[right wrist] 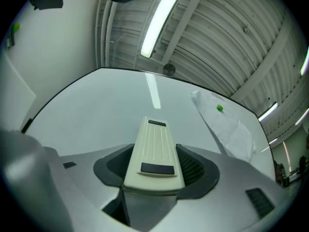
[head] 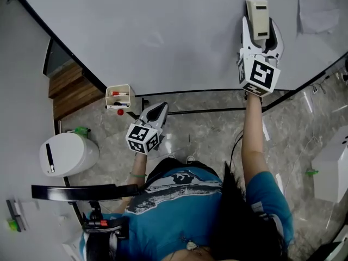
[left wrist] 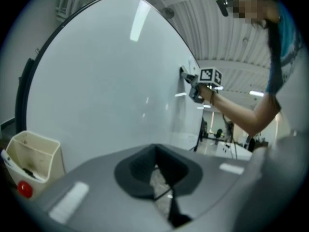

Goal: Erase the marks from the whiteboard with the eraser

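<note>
Right tool (head: 262, 34) tight on eraser (head: 257, 11) against whiteboard (head: 163, 31), paper (head: 318, 7) nearby; left tool (head: 158, 110) closed beside tray (head: 119, 89).

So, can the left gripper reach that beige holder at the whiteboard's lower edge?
Probably yes: the left gripper hangs empty just beside the holder, with nothing visible between them. Its jaws look shut, so they would have to open first.
</note>
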### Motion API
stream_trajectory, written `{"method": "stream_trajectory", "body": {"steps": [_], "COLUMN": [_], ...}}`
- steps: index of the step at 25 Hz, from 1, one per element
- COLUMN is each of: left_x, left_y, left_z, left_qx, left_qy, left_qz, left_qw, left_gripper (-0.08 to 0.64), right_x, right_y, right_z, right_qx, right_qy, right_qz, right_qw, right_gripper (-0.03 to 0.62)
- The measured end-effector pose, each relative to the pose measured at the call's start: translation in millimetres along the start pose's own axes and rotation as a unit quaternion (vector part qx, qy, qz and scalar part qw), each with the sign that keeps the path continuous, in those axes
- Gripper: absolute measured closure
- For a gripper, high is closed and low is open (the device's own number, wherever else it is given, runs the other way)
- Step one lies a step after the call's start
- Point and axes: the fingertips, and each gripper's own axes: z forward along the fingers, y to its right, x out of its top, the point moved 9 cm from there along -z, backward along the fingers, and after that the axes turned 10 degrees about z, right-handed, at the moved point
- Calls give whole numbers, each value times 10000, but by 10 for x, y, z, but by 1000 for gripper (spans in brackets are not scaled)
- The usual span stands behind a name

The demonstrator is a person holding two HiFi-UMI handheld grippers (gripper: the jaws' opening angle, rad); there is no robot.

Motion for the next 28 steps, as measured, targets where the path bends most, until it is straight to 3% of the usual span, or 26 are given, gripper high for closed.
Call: {"method": "stream_trajectory", "body": {"steps": [6,12,16,19,28], "left_x": [-88,-116,-137,-166,-263], "left_y": [-193,-210,-207,-223,-341], "left_z": [-82,-125,-137,-162,-286], "left_qx": [126,182,191,229,468], "left_qy": [-1,-11,-32,-42,-63], "left_qz": [-75,-112,-129,-146,-233], "left_qw": [9999,9998,9997,9996,9986], "left_gripper": [557,557,557,557,557], "right_x": [-125,-193,-262,-396,-973], "right_y": [-185,-520,-975,-1389,-2617], "right_z": [18,-54,-127,-227,-552], "right_qx": [-279,-48,407,883,2234], "right_qy": [109,170,260,21,-488], "right_qz": [-70,-58,-247,-607,-1170], "right_qw": [9995,9998,9985,9942,9664], "right_gripper": [328,328,328,328,328]}}
